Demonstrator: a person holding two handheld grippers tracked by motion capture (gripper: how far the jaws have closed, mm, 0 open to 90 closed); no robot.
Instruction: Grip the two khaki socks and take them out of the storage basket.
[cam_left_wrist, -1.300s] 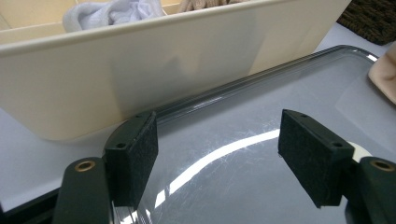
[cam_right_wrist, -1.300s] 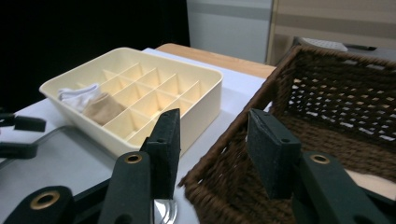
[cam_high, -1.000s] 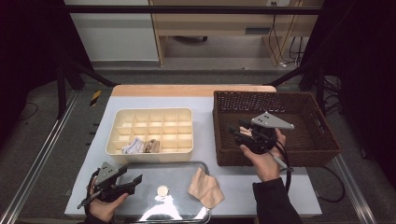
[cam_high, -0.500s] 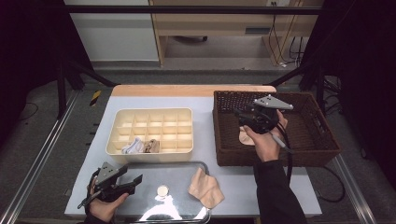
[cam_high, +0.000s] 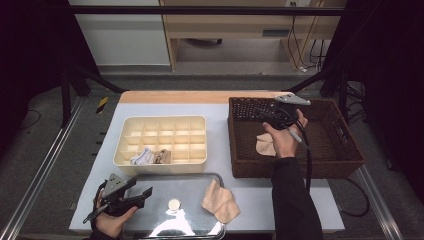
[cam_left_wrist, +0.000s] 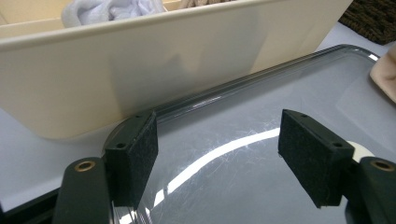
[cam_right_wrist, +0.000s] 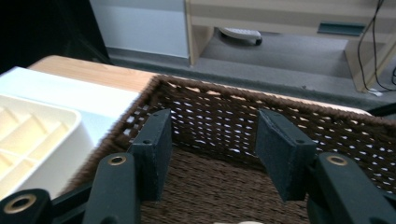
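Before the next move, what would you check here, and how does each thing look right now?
1. Right tongs open and empty: ok, jaws apart with nothing between them in the right gripper view.
2. Right tongs over the wicker basket: ok.
3. Beige cloth in the basket within reach: ok, it lies just below the right hand.
4. Left tongs open and empty: ok, they sit low at the shiny tray.
5. Free compartments in the cream organiser: ok, most look empty.
6. Second beige cloth lying fully on the tray: not ok, it overhangs the tray's right edge.
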